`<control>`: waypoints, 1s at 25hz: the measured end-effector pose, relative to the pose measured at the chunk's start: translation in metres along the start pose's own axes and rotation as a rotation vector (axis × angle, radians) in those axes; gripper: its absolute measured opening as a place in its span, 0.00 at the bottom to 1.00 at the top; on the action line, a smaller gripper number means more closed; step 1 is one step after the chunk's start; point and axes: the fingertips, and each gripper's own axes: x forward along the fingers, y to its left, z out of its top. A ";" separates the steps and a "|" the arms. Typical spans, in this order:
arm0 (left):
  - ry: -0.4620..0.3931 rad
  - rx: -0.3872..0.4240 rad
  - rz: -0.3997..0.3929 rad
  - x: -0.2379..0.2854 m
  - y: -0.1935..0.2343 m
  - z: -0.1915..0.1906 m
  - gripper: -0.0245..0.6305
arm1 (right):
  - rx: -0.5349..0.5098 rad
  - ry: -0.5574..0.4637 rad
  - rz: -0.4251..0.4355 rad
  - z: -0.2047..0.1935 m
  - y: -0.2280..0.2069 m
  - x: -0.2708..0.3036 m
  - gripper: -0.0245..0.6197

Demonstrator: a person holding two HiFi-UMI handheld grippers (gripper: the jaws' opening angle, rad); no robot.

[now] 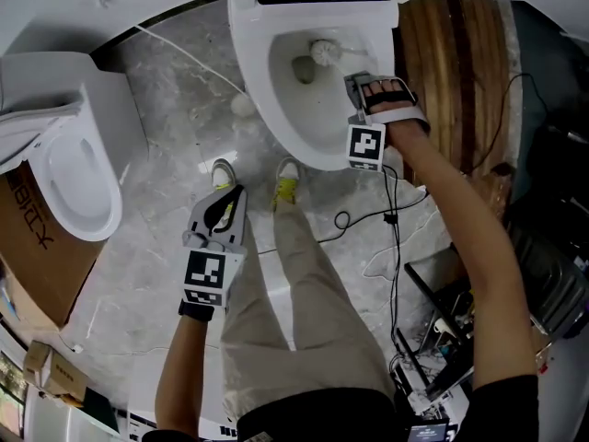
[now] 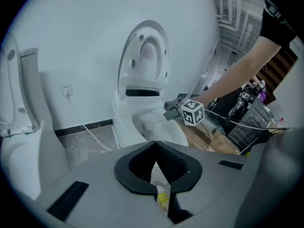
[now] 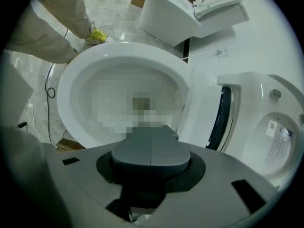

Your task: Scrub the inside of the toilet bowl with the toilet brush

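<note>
Brush in bowl; 2nd toilet to L.

Grey left gripper and right gripper bear black-and-white marker cubes; black sleeves, beige trousers, yellow shoes.

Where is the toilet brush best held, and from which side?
Grip the toilet brush at its handle's upper end, from the right rim of the bowl: the head sits low by the drain and the handle slants up to the right gripper.
</note>
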 end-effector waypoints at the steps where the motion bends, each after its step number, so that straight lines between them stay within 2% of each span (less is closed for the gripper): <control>1: -0.003 0.001 0.002 0.000 0.001 0.002 0.07 | 0.010 0.013 0.021 -0.001 0.004 0.000 0.28; 6: -0.013 0.000 0.010 -0.001 0.005 0.008 0.07 | 0.054 0.092 0.144 0.011 0.015 -0.005 0.29; 12: -0.014 -0.002 0.004 -0.003 0.001 0.006 0.07 | 0.105 0.162 0.243 0.022 0.016 -0.018 0.29; 20: -0.008 -0.007 0.004 -0.011 0.006 -0.002 0.07 | 0.183 0.138 0.283 0.016 0.047 -0.042 0.29; 25: -0.010 -0.008 0.012 -0.013 0.013 0.000 0.07 | 0.273 0.114 0.317 0.023 0.067 -0.059 0.30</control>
